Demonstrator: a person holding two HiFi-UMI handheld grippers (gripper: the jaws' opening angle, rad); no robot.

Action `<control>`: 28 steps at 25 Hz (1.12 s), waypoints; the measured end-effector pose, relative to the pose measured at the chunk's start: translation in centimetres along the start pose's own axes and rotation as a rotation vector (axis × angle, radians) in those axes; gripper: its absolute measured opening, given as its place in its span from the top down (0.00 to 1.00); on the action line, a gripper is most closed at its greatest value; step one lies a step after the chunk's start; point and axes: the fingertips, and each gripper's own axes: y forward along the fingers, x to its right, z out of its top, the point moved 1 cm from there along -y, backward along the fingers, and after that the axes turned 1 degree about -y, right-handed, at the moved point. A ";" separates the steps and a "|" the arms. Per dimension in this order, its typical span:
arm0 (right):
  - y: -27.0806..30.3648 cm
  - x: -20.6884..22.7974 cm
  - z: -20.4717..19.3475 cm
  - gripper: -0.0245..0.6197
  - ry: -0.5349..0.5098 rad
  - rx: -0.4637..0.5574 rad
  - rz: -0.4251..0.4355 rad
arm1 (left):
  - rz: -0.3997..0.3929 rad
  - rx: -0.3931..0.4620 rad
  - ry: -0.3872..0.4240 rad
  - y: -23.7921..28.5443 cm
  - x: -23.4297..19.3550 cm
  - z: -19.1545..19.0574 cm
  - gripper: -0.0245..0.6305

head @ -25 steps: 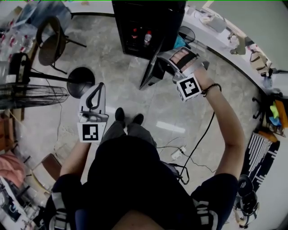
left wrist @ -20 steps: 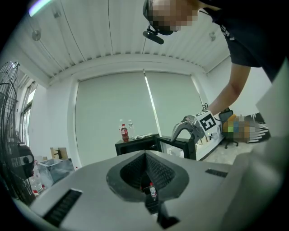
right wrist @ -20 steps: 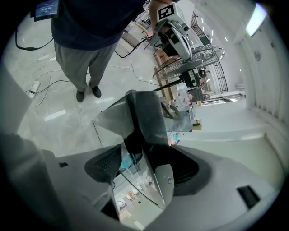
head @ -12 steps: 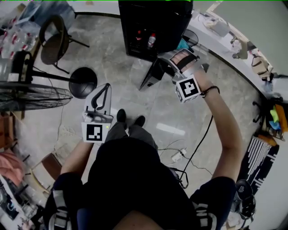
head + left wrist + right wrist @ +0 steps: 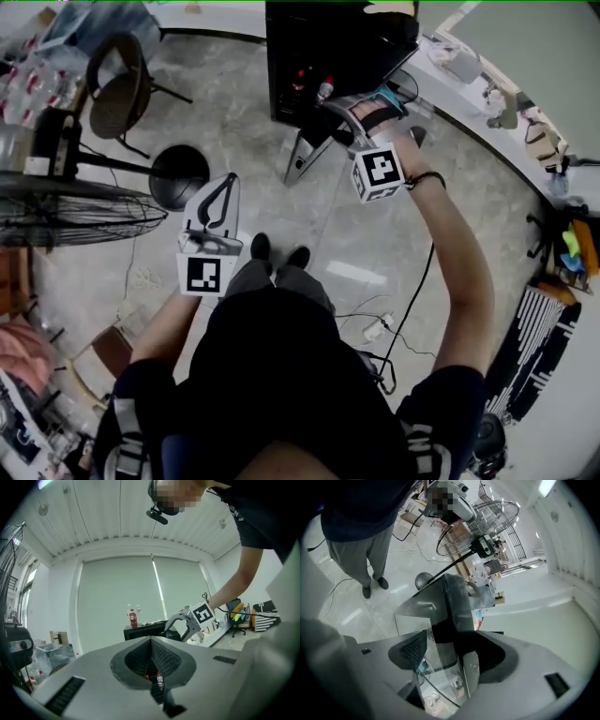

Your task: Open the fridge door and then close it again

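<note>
The small black fridge [image 5: 375, 37] stands upright on the floor [image 5: 234, 112]. Its door [image 5: 314, 150], with a glass pane, is partly open and swung outward. Two bottles [image 5: 324, 91] show inside.

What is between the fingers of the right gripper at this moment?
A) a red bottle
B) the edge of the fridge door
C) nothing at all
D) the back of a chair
B: in the right gripper view, the edge of the fridge door stands between the fingers of the right gripper, and the head view shows that door standing open from the black fridge.
</note>
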 end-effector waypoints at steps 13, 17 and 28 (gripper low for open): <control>6.1 6.1 1.0 0.45 0.128 -0.081 -0.024 | -0.028 0.046 -0.023 1.9 -5.1 -0.1 0.93; 7.6 7.4 0.8 0.45 0.160 -0.097 -0.025 | -0.033 0.053 -0.045 2.5 -5.4 0.0 0.93; 11.2 11.1 -0.6 0.46 0.229 -0.086 -0.063 | 0.053 0.030 -0.040 4.4 -6.3 -0.2 0.93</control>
